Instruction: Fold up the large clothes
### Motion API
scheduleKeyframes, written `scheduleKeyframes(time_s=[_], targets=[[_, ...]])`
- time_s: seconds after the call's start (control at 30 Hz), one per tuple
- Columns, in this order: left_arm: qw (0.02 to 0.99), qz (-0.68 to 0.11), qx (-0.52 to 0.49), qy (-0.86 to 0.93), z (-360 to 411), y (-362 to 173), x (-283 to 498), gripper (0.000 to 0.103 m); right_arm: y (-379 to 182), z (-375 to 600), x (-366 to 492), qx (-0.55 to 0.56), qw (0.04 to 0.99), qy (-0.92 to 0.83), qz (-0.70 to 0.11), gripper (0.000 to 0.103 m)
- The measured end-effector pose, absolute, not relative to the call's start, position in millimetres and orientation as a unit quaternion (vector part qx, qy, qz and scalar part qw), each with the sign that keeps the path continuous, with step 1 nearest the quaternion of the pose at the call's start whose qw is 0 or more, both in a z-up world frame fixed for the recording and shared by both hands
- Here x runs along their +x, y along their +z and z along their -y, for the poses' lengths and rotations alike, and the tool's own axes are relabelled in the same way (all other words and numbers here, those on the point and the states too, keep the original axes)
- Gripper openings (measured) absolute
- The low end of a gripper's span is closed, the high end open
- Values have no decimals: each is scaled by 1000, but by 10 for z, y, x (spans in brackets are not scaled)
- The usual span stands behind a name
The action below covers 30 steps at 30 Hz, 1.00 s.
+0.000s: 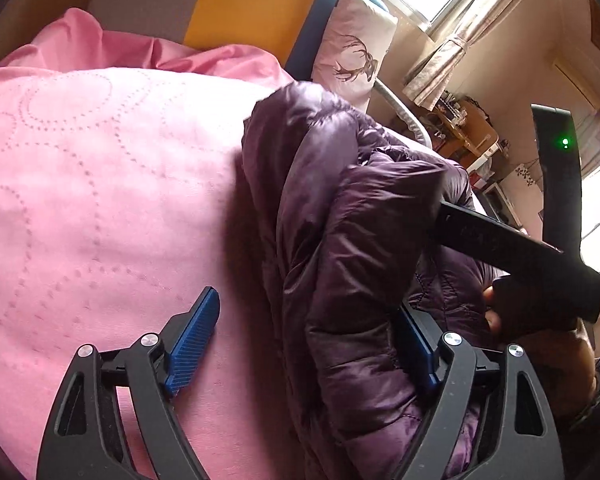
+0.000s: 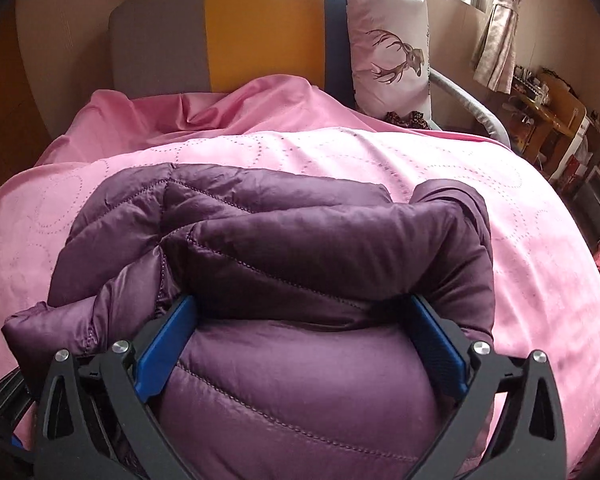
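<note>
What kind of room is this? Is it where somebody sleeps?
Most likely a bedroom. A pink quilted bedspread covers a bed, a deer-print pillow leans on a padded headboard, and curtains hang at a window. The purple puffer jacket lies on the bed.

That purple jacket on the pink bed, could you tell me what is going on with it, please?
A person is folding a purple puffer jacket on a pink bedspread, with a gripper in each hand. The right gripper stands wide open around the bunched-up jacket. The left gripper is open too, one finger over the bedspread and the other against the jacket's edge. The jacket lies in a thick, partly folded bundle.
</note>
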<state>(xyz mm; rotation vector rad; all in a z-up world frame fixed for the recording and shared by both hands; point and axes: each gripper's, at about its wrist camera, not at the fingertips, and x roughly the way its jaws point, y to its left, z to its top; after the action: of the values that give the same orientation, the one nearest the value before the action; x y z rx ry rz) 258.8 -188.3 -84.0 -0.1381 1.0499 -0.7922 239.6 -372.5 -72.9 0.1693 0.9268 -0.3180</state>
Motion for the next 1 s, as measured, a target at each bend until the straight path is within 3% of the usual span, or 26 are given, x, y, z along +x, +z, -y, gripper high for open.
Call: scheduleKeyframes(time_s=[0.2,0.3,0.67,1.0], targets=[[802,-475,-64,-357,1860,-696,2552,86,-568,3718,2347,110,879,-146,-440,101],[816,-464,-67,-339,1751,-568,2464,99,-313,3729,2076,141,889,-145,-412,101],[862,-441,-87,-233,1312,-314,2094,99,-63,3288,640,148,901,-161,-374,101],[891,-409,-40,-194,1133,-97,1646,99,-368,2864,724,88,894,-200,-391,101]])
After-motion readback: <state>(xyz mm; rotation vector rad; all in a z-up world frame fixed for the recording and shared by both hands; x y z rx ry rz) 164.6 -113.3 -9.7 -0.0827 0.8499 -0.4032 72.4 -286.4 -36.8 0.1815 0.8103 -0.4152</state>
